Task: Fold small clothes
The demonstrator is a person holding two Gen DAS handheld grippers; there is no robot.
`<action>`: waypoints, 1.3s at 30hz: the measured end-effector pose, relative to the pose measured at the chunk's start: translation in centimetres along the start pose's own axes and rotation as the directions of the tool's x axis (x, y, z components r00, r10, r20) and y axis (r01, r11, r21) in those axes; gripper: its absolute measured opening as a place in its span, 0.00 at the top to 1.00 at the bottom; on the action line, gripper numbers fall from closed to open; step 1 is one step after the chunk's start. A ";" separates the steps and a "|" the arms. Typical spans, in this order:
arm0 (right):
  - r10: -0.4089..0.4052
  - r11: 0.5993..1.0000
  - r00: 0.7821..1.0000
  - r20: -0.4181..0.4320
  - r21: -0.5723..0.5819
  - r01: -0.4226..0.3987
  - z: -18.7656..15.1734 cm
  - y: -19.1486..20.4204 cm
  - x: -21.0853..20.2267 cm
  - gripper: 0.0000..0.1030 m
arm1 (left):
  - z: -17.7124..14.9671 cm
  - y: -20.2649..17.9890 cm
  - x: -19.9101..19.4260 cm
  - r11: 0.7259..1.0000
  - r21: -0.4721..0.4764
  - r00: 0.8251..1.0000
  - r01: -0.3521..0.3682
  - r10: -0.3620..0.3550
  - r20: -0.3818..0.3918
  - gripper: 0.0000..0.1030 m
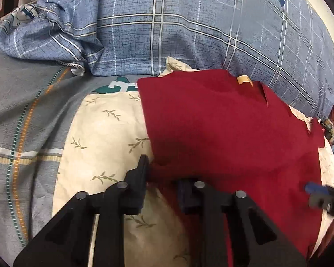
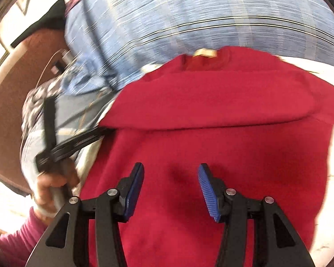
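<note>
A small red garment [image 1: 222, 133] lies on a cream leaf-print pillowcase [image 1: 104, 133] on the bed, with a tan neck label [image 1: 245, 80] at its far edge. My left gripper [image 1: 162, 173] is at the garment's near left edge, and red cloth passes between its fingers; one finger is draped by the cloth. In the right wrist view the garment [image 2: 211, 138] shows a fold across its middle. My right gripper [image 2: 170, 184] is open above it, blue pads [image 2: 206, 189] apart and empty. The left gripper [image 2: 78, 142] reaches the garment's left edge there.
A blue plaid duvet [image 1: 189, 33] is bunched behind the garment, and a grey striped sheet [image 1: 22, 133] lies to the left. The right gripper's blue tip [image 1: 316, 190] shows at the right edge. A wooden bed frame [image 2: 11, 89] is at the far left.
</note>
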State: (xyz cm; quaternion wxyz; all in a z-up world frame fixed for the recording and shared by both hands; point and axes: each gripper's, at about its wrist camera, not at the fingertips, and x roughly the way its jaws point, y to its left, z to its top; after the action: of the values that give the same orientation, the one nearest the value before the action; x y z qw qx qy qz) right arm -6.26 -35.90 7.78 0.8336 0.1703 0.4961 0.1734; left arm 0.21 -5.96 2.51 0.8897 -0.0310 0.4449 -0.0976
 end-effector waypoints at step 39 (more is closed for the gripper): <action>-0.387 0.922 0.914 0.120 0.081 0.379 5.8 -6.7 0.4 0.65 | 1.8 0.2 -6.2 0.984 0.036 0.975 -0.176 0.170 0.142 0.24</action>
State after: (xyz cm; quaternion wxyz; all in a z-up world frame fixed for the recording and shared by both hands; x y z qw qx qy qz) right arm -0.15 -42.27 7.03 0.8776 0.1044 0.4674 -0.0189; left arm -1.98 -4.61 8.44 0.9239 0.0228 0.3809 -0.0282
